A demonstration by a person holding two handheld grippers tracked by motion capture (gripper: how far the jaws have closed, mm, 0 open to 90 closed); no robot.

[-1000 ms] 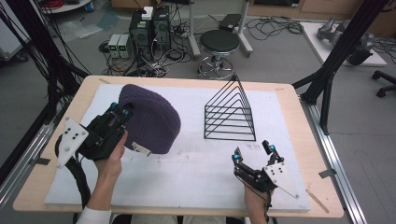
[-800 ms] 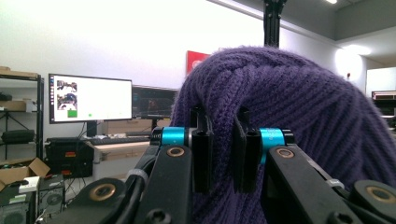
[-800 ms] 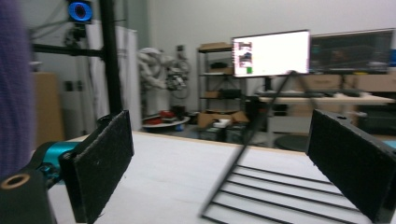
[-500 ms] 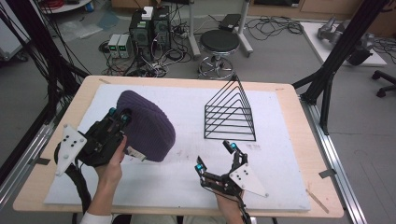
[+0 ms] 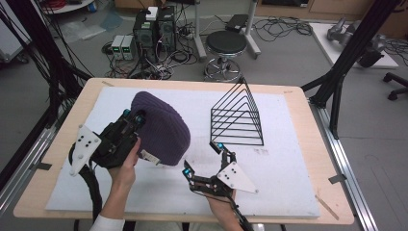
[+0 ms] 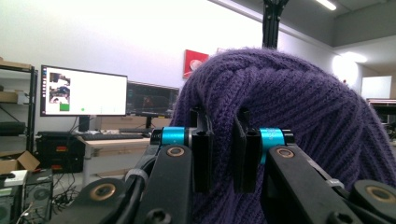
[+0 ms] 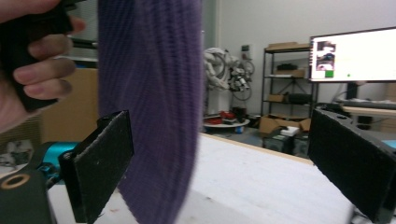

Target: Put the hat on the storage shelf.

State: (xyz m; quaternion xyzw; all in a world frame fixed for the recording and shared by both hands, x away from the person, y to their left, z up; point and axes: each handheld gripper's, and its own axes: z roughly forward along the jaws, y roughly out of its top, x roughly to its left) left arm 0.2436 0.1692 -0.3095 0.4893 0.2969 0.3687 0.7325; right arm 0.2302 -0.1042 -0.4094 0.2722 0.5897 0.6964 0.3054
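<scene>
The right gripper (image 5: 204,160) hovers low over the near middle of the mat (image 5: 288,183), its jaws spread wide and holding nothing; in the right gripper view the hat (image 7: 149,107) hangs just ahead, between the two black pads (image 7: 105,161), so a bite on its near edge looks close but is not yet made. To its left, the left gripper (image 5: 133,116) has its jaws pinched together on a fold of the purple knit hat (image 5: 161,127), as the left gripper view shows, with the knit bunched between the pads (image 6: 203,154). The hat is lifted on that side and tilted, its lower edge with a small white tag near the mat. Beyond it, well apart to the right, stands a black wire rack (image 5: 238,118), bare. Judging by this, the work is early: the hat is picked up by one gripper, the second hold is still to come, and whatever follows, perhaps setting it on or by the rack, is all left to do.
</scene>
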